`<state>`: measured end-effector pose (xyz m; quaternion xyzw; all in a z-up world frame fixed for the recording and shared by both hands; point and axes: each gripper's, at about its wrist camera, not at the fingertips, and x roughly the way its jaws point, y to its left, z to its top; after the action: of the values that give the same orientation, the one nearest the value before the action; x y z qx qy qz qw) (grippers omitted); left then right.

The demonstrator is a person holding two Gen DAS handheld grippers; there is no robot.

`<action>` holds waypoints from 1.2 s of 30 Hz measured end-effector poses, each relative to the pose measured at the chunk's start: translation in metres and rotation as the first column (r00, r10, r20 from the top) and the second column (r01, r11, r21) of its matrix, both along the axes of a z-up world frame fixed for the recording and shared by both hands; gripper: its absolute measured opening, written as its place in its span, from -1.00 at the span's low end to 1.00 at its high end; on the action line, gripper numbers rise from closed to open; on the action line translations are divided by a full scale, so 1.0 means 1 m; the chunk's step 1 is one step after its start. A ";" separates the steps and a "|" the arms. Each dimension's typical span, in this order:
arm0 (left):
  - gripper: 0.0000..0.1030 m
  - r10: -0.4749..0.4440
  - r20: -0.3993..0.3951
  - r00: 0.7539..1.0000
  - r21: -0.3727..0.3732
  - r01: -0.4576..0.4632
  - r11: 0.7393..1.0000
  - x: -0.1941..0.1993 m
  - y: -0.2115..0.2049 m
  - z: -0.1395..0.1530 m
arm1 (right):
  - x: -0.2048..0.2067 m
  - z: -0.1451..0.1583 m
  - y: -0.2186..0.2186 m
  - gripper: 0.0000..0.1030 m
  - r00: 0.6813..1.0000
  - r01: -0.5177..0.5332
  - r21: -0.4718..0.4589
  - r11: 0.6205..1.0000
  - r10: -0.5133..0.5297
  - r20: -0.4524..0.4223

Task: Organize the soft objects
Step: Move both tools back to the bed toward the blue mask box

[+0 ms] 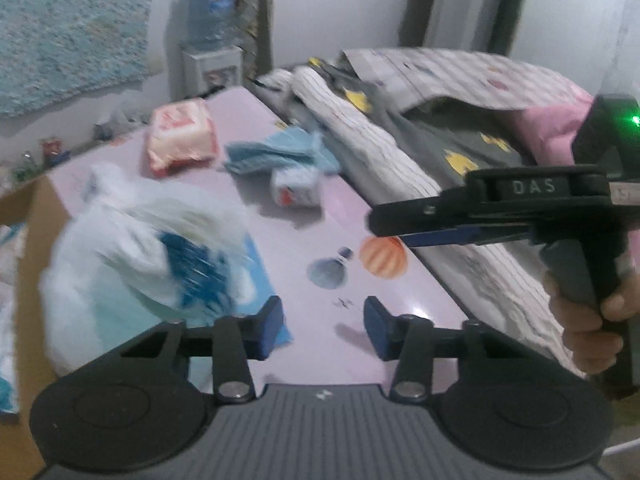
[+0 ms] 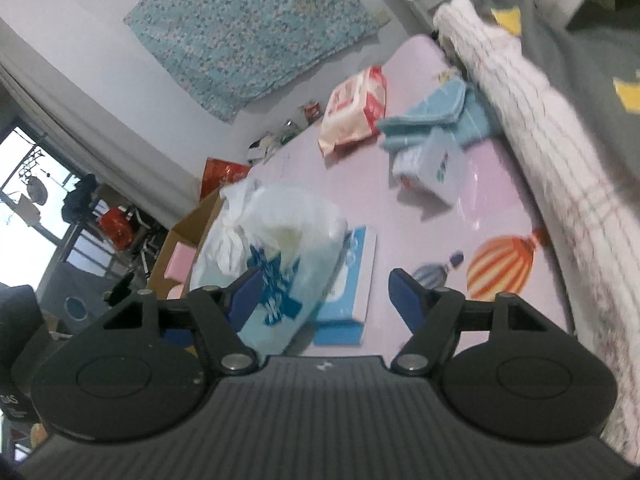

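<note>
Step in hand, as I read it: approach, nothing picked yet. Both tools over the pink table (image 1: 280, 208), angled down twd the clutter.

L gripper (image 1: 324, 328): jaws part open, nothing betw the pads, only table top showing in the gap. R gripper (image 2: 326, 300): jaws wider apart, empty too; its left pad sits in front of the white plastic bag (image 2: 276, 232), contact can't tell. The R tool also shows from the side in the left view, held by a hand (image 1: 588, 320) at the far right.

Task things: white plastic bag w/ blue print, lumpy, near table's left edge, lying partly over a flat blue pack (image 2: 348, 292). Further back: pink-red wipes pack (image 1: 182, 140), folded blue cloth (image 1: 280, 152), small white pack (image 1: 296, 188) just in front of the cloth.

Next move prob calls for closing on the bag's bunched top, not the slack film, which would slip.

Around: open cardboard box (image 1: 28, 208) left of the table, likely the drop spot. Striped blanket (image 1: 360, 128) and grey bedding crowd the right edge. Bag blurred, so its exact outline unclear.
</note>
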<state>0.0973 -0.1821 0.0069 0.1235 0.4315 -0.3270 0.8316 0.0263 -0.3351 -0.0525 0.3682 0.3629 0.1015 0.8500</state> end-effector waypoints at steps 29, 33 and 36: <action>0.37 0.216 -0.088 0.973 0.039 -0.213 0.976 0.049 0.014 -0.101 | 0.095 -0.077 0.053 -0.02 0.972 -0.191 -0.042 0.981 0.183 -0.150; 0.37 0.214 -0.092 0.972 0.018 -0.214 0.977 0.050 0.018 -0.104 | 0.118 -0.078 0.074 -0.20 0.955 -0.265 -0.157 0.951 0.236 -0.180; 0.37 0.198 -0.092 0.976 0.005 -0.199 0.980 0.050 0.017 -0.104 | 0.126 -0.082 0.087 -0.34 0.940 -0.318 -0.213 0.924 0.278 -0.197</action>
<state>0.1472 -0.1650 -0.0974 0.0629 0.4789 -0.2486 0.8396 0.1527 -0.2478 -0.1346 0.2094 0.4925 0.1545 0.8305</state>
